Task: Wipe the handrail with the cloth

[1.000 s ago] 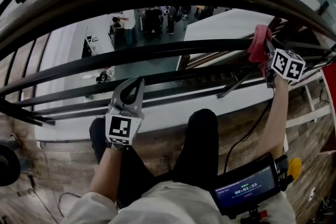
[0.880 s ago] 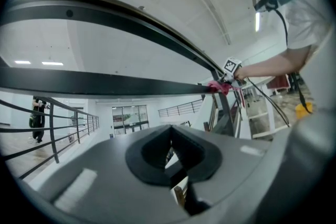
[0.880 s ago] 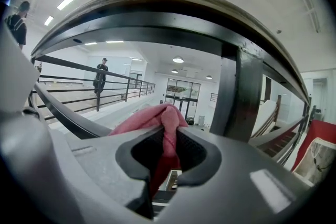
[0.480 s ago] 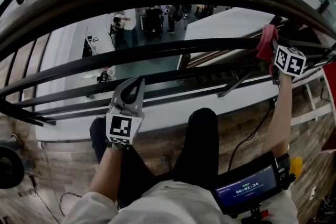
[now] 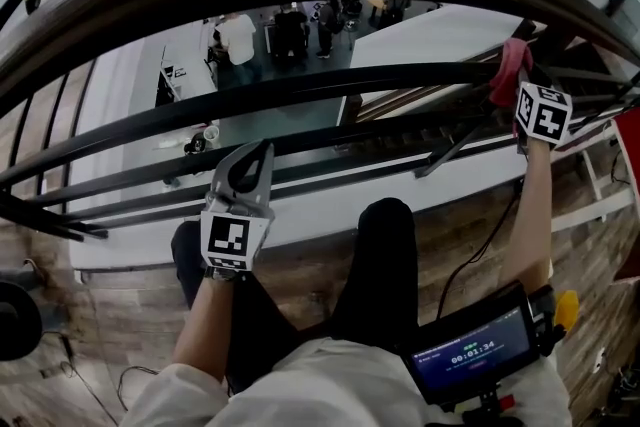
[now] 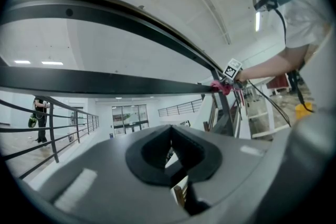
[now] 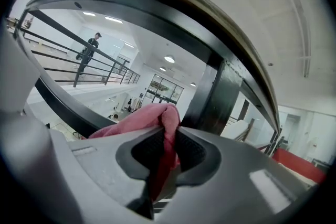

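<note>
Cloth [image 7: 157,115], crumpled soft pink, is pinched tight by the raised right hand-held gripper [image 7: 167,139] at the smooth dark rail [image 5: 300,87] ahead

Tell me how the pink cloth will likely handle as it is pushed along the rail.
Probably floppy: the cloth bunches and folds above the right gripper pinching it. Likely light, since that one pinch carries the whole wad.
</note>
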Demonstrator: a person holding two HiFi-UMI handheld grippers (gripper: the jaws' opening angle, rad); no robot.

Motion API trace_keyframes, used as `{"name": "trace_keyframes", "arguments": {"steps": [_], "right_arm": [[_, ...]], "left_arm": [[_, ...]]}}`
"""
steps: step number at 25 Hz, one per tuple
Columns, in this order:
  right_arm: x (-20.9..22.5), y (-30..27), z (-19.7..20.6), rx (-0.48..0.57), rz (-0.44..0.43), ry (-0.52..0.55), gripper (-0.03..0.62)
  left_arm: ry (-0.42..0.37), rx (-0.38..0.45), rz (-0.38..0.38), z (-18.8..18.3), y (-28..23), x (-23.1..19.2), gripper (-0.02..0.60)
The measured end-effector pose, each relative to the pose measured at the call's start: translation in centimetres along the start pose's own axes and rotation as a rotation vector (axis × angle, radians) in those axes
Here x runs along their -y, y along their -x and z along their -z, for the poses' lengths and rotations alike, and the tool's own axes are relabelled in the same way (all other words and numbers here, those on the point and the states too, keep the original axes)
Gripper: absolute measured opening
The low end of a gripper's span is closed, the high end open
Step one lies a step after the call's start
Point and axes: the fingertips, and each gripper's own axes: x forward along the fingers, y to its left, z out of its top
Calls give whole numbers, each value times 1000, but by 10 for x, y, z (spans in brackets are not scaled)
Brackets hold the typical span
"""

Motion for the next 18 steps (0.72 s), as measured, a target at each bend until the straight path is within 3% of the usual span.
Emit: {"name": "trace_keyframes", "arguments": {"steps": [6, 18], "right_arm": [[0, 9, 2, 58, -10, -67, 60], [-4, 24, 27, 83, 57, 31, 60]], "left_arm": [[0, 2, 5, -3, 0, 0, 6], [6, -1, 10, -5, 1, 2, 6]]}}
